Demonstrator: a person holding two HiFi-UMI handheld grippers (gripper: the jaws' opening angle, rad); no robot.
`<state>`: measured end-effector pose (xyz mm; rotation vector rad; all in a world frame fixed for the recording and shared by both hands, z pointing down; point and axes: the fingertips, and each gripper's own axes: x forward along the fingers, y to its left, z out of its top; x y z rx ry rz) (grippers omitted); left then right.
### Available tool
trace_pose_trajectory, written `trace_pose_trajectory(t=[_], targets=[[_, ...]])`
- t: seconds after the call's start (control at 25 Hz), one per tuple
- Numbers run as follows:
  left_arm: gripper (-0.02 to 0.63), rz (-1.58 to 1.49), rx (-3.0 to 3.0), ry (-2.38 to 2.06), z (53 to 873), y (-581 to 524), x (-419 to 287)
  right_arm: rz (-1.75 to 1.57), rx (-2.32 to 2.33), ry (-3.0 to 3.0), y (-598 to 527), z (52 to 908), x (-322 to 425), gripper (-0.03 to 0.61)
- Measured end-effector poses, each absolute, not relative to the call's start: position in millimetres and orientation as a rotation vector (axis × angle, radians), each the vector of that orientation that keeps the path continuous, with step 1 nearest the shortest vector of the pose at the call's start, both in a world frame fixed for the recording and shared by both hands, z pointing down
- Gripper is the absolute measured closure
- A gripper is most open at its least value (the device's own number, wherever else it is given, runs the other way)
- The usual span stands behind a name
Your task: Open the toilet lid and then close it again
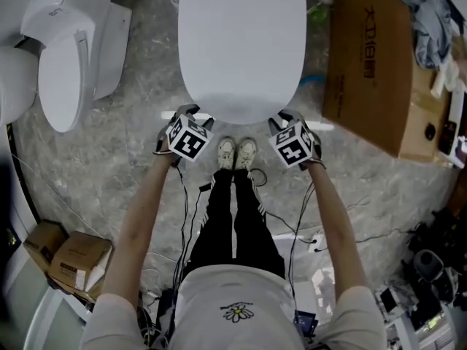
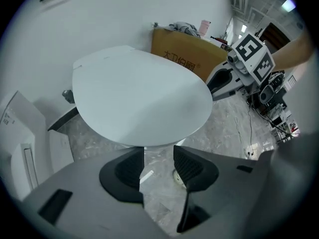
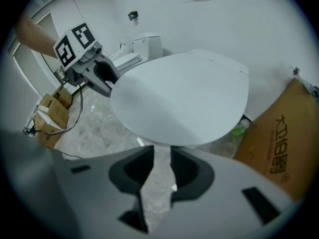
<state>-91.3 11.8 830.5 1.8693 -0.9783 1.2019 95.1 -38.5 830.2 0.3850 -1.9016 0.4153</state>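
Observation:
The white toilet lid (image 1: 241,42) lies shut and flat over the bowl, filling the upper middle of the head view. My left gripper (image 1: 195,115) hangs just in front of the lid's front-left rim and points steeply down. Its jaws are open and only floor shows between them (image 2: 158,163), with the lid (image 2: 142,103) just beyond the fingertips. My right gripper (image 1: 286,117) sits at the front-right rim. It has a narrower gap with nothing in it (image 3: 162,166), and the lid (image 3: 184,103) lies ahead. Neither gripper visibly touches the lid.
A second white toilet (image 1: 66,64) stands at the left. A large cardboard box (image 1: 372,64) with cloths in it stands close on the right, and small boxes (image 1: 69,257) lie at the lower left. The person's shoes (image 1: 237,153) are below the bowl, with cables trailing over the marble floor.

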Motion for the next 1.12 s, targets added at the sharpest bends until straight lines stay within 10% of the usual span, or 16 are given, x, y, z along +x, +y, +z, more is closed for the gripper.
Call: trace_pose_trajectory(t=[1.12], targets=[[0.413,1.161,1.803,-1.002,880.9,22.1,-99.9,0.566,0.503,-1.835,-22.9,873.8,98.8,0.460]])
